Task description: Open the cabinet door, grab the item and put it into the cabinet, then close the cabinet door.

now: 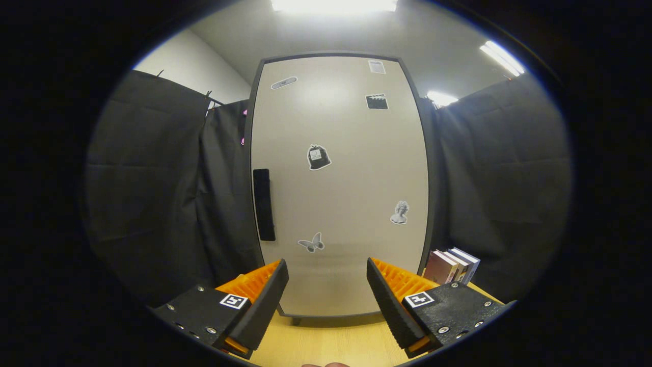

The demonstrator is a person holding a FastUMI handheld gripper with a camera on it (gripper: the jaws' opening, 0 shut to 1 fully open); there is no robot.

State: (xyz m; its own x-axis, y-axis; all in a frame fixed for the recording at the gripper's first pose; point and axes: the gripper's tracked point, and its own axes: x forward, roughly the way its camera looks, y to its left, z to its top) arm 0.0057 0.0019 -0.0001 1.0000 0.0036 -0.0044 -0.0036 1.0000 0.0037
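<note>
Spread wide, my two-finger claw (327,285) holds nothing: its black fingers with orange ribbed backing (265,300) stand well apart over the pale wooden tabletop (326,341), each carrying a small square black-and-white marker on its black base. Straight ahead of me, beyond the fingertips, stands the tall beige cabinet door with a dark frame (338,183), and it is closed, flush in its frame. On its left side, about mid-height, I see the long black vertical handle (264,204), upright and a little above and beyond my left finger. Several stickers dot the door panel: a grey butterfly sticker (311,243) low down just beyond the gap between my fingers, a pale bust sticker (400,212) toward the right, a dark bag-shaped sticker (318,157) near the middle, a black clapperboard sticker (377,101) higher up, and two small ones near the top that are too small for me to make out. To the right of the cabinet, just beyond my right finger, a small row of upright books (452,265) sits on the table, its spines leaning slightly. Black cloth (153,178) hangs on both sides of the cabinet, and bright ceiling lights (333,5) glow overhead.
</note>
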